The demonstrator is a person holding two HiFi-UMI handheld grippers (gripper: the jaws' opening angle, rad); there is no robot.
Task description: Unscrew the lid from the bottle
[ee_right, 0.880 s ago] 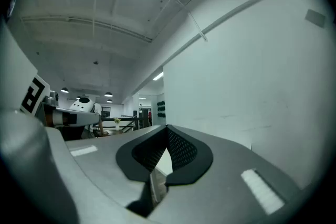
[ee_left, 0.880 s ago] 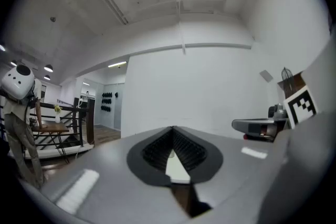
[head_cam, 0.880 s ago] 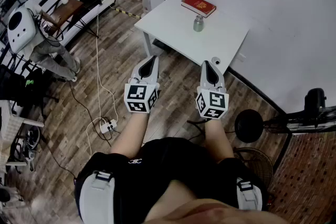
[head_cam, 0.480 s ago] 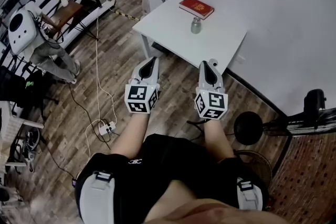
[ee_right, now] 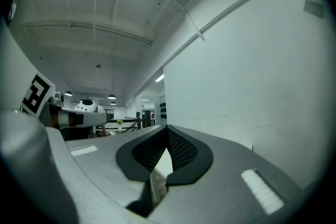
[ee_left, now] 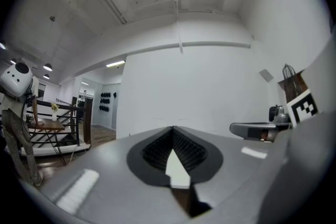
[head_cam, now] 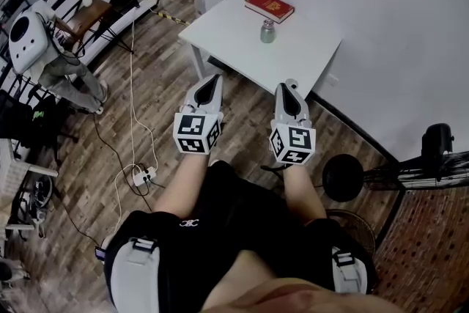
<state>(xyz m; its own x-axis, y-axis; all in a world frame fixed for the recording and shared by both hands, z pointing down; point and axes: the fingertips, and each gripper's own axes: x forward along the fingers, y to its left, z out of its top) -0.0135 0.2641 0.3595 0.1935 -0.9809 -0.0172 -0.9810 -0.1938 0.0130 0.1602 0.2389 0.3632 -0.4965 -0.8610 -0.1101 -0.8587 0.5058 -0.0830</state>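
Both tools are empty with jaws together: left tool [head_cam: 212, 78] and right tool [head_cam: 288, 84], centre frame, over the floor, short of the tabletop [head_cam: 227, 37]. Bottle [head_cam: 267, 32] stands upright at upper centre, near the red book [head_cam: 270, 6], well apart from both tools. It looks small, rigid, likely light and slick, so expect spin. Clamp the body low and grip the lid [head_cam: 268, 23] across its sides.
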